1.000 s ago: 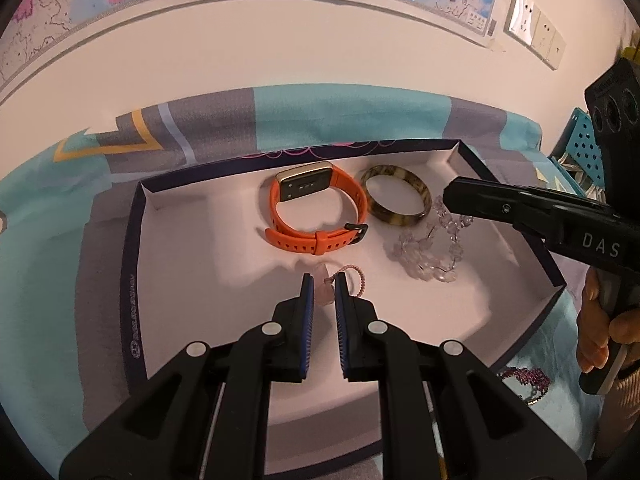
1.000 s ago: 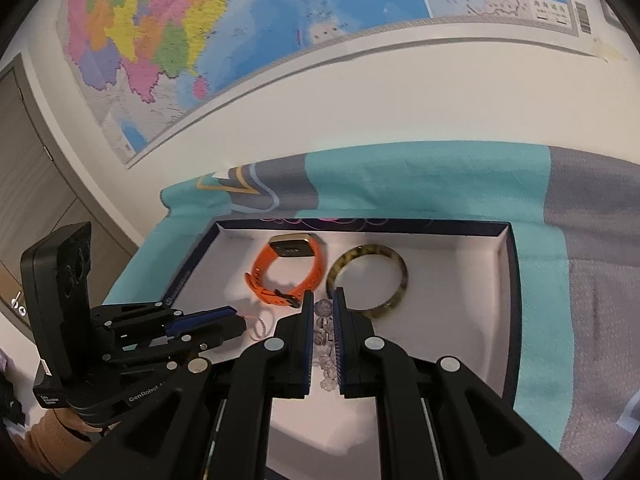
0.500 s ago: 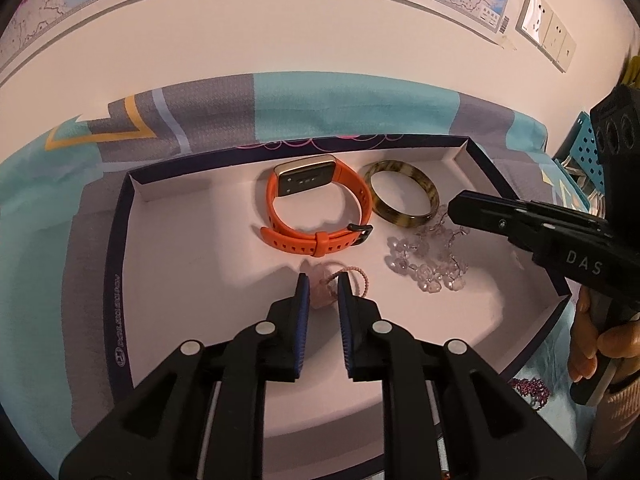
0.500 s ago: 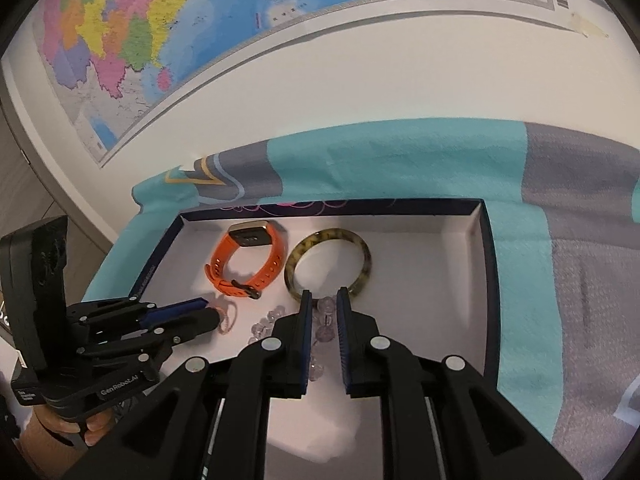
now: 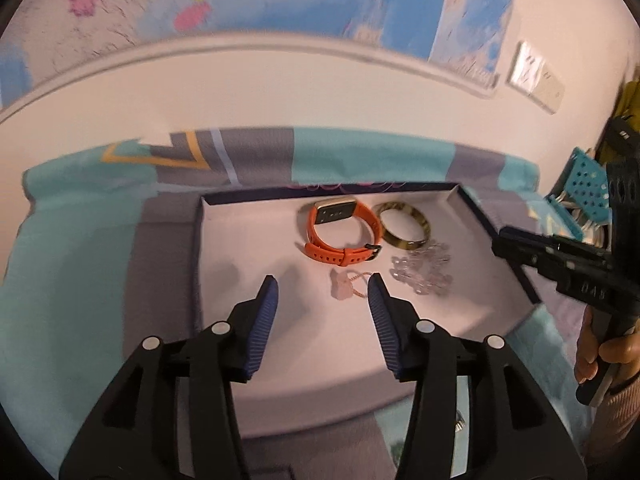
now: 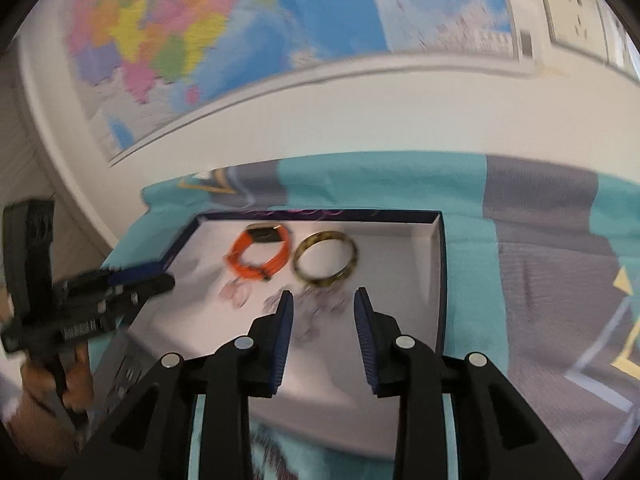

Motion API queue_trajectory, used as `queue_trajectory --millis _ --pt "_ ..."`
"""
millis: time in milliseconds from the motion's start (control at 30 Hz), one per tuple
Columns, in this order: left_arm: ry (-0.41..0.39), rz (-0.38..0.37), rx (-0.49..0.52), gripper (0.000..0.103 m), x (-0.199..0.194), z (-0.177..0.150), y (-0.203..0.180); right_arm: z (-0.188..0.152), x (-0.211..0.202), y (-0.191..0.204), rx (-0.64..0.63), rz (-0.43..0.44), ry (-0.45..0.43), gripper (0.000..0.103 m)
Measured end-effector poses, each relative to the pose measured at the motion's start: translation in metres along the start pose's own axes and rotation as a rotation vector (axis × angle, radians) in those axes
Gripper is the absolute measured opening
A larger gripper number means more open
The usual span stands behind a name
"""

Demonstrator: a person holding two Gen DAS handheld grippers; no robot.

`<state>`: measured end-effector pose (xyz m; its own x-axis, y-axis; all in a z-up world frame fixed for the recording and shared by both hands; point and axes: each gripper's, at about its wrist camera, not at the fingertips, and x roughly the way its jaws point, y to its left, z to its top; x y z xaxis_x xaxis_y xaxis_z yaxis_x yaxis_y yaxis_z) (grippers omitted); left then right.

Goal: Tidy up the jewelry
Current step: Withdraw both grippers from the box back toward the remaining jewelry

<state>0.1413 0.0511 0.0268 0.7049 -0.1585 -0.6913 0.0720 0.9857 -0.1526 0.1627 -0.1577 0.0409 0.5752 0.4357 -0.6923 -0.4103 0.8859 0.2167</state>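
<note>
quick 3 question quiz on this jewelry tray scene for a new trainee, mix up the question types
1. True or false: the orange watch lies inside the tray.
2. Multiple choice: what sits right beside the watch, toward the right gripper? A) a silver spoon B) a mottled brown bangle C) a red comb
3. Fill in the missing word: the jaws of the left gripper stand ____, with the small pink ring lying on the tray ahead of them.

Key: 1 true; 2 B; 3 open
</note>
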Motion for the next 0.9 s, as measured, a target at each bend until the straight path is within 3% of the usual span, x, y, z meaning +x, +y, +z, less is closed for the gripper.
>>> queue_trajectory --millis 200,500,900 --pt "-0.053 -0.056 0.003 0.049 -0.043 -0.023 0.008 -0.036 -0.031 0.016 -0.095 0.033 0.029 0.033" --pt "-0.019 -0.036 0.027 0.049 -0.065 -0.077 0.014 -0.087 -0.029 0.016 -0.085 -0.022 0.131 0.033" --pt "0.031 -0.023 0.048 0.053 -0.067 -0.112 0.008 -0.101 -0.028 0.021 -0.081 -0.02 0.155 0.033"
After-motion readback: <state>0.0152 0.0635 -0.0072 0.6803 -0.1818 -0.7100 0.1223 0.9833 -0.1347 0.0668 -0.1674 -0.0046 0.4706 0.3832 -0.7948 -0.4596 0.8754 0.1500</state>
